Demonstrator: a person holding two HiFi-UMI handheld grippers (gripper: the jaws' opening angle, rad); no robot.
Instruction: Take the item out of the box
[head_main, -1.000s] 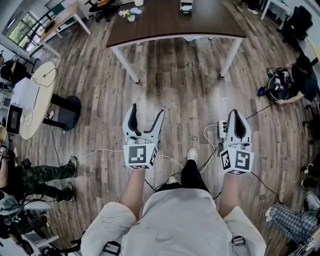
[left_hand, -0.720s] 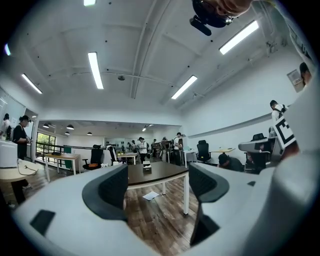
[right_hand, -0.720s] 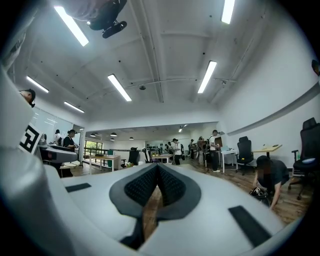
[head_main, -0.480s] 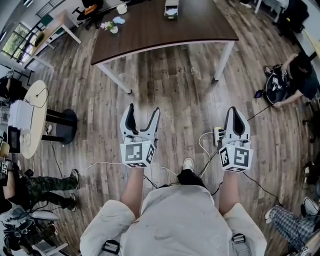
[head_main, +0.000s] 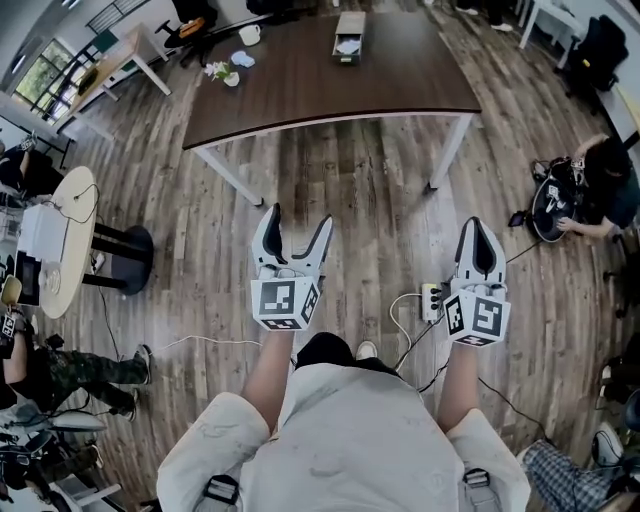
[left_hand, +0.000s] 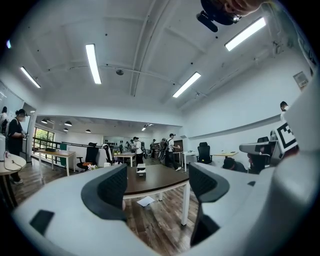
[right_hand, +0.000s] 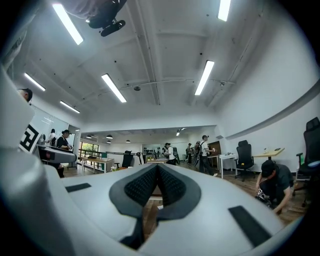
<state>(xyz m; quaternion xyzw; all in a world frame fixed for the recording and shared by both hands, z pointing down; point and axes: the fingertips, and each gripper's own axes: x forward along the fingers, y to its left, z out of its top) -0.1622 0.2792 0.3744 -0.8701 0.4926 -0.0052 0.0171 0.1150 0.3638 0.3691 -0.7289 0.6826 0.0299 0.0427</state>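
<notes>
Person stands on wood floor (head_main: 380, 200), both grippers held out in front at about waist height, well short of the dark table (head_main: 330, 85). Left gripper (head_main: 296, 220) has jaws spread wide with nothing between them; the left gripper view shows the same, left gripper (left_hand: 157, 185) with only table and floor in the gap. Right gripper (head_main: 477, 226) has jaws pressed together and empty, confirmed in the right gripper view, where the right gripper (right_hand: 157, 186) has its pads meeting with no object pinched. The box (head_main: 349, 24) sits on the far side of the table, near the back edge, well apart from both grippers; something white shows inside it, can't tell what. From the left gripper view the box (left_hand: 141, 170) sits on the tabletop between the two jaws in line of sight. A white cup (head_main: 249, 35) and a small flower pot (head_main: 222, 73) are toward the table's far left corner. A power strip (head_main: 431, 300) with a white cable lies on the floor just beside the right gripper. A round table (head_main: 60, 215) is at far left. A person crouches on the floor (head_main: 605, 180) at far right. A sheet of paper (left_hand: 146, 201) lies on the floor under the table.
</notes>
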